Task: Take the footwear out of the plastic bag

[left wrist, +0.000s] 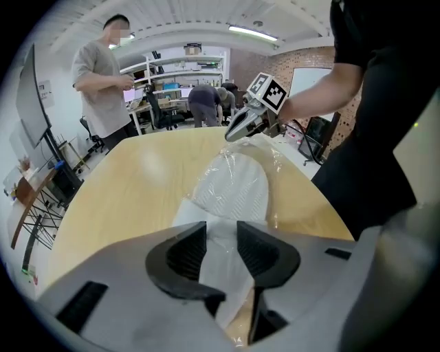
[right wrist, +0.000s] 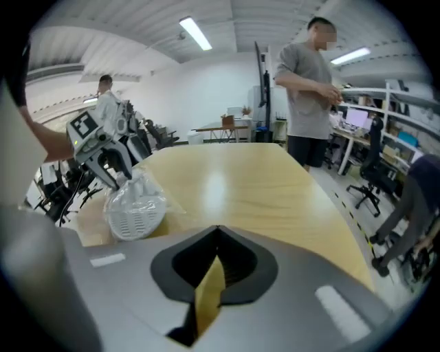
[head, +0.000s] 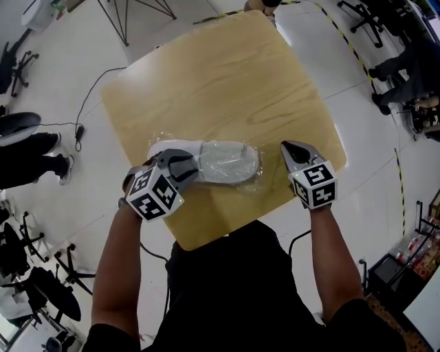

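Note:
A white shoe [head: 220,161] lies on its side, sole toward me, inside a clear plastic bag [head: 253,173] on the wooden table [head: 227,82]. My left gripper [head: 189,167] is at the shoe's heel end. In the left gripper view the jaws of the left gripper [left wrist: 221,237] stand apart around the white shoe [left wrist: 234,189] and its film, and the pads do not press on them. My right gripper [head: 292,150] hovers just right of the toe end, shut and empty. In the right gripper view the shut right gripper [right wrist: 218,237] has the bagged shoe [right wrist: 134,210] off to its left.
A person in a grey shirt [right wrist: 309,89] stands at the table's far side. Office chairs [head: 364,17], tripod legs [head: 130,14] and a floor cable [head: 89,96] surround the table. Someone's legs [head: 34,161] are at the left. The table's near edge runs just below both grippers.

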Available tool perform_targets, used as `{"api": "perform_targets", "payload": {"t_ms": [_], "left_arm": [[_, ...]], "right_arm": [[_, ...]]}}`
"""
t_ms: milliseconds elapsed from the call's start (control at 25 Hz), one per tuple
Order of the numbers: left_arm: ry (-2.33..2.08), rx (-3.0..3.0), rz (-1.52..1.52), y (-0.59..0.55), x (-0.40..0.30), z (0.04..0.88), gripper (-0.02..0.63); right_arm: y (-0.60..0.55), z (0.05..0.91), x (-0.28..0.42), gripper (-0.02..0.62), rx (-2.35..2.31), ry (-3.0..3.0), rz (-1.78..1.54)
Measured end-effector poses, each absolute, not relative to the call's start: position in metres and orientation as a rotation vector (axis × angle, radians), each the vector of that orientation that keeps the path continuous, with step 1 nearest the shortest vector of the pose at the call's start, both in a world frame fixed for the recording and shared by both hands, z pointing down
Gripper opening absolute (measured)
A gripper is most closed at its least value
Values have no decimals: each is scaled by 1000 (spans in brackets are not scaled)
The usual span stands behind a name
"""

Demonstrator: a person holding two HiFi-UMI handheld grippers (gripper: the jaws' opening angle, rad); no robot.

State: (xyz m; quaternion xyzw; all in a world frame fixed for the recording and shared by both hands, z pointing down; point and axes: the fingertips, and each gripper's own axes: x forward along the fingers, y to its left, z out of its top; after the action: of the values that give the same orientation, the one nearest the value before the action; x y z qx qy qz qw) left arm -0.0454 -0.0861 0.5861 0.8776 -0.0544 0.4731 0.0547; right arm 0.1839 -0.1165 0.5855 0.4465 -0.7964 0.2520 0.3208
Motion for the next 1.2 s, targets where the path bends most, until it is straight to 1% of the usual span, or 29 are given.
{"api": "perform_targets", "payload": {"t_ms": [80, 160, 200, 280, 360, 400, 440, 560, 680, 720, 760, 840, 880, 1040, 1200], "left_arm": [[-184, 2673, 1419, -87, -46, 587, 141], [-185, 2682, 1427, -86, -46, 587, 141], [-179, 2689, 1442, -85, -46, 585, 141], [-161, 2718, 1482, -84, -44, 578, 143], [-137, 2753, 1502, -84, -40, 568, 143], [-120, 2767, 1497, -83, -36, 564, 143], [-100, 2774, 1490, -82, -33, 562, 143], [-51, 2755, 1525, -77, -32, 569, 147], [-54, 2725, 1577, -75, -33, 579, 146], [-68, 2718, 1581, -76, -33, 580, 146], [-82, 2713, 1580, -76, -33, 582, 146], [-99, 2709, 1555, -77, -32, 583, 146], [-105, 2708, 1533, -77, -32, 583, 146], [-90, 2705, 1430, -76, -31, 580, 126], [-83, 2705, 1400, -70, -31, 583, 117]], "right_arm": [[-111, 572, 186, 2, 1231, -2165, 823], [-91, 555, 167, 15, 1180, -2313, 1096], [-78, 547, 153, 55, 1124, -2379, 1249], [-52, 535, 129, 174, 1025, -2438, 1506], [-38, 532, 116, 250, 1022, -2411, 1647], [-36, 533, 114, 272, 1053, -2382, 1684], [-35, 537, 113, 275, 1091, -2345, 1710], [-37, 557, 107, 275, 1148, -2207, 1733], [-34, 562, 93, 265, 1094, -2160, 1697], [-31, 563, 89, 238, 1069, -2154, 1671], [-29, 565, 88, 184, 1056, -2148, 1637], [-26, 566, 92, 28, 1055, -2164, 1588], [-25, 562, 95, 2, 1048, -2202, 1592], [-23, 540, 98, 2, 934, -2407, 1732], [-15, 546, 124, 3, 958, -2388, 1777]]}}
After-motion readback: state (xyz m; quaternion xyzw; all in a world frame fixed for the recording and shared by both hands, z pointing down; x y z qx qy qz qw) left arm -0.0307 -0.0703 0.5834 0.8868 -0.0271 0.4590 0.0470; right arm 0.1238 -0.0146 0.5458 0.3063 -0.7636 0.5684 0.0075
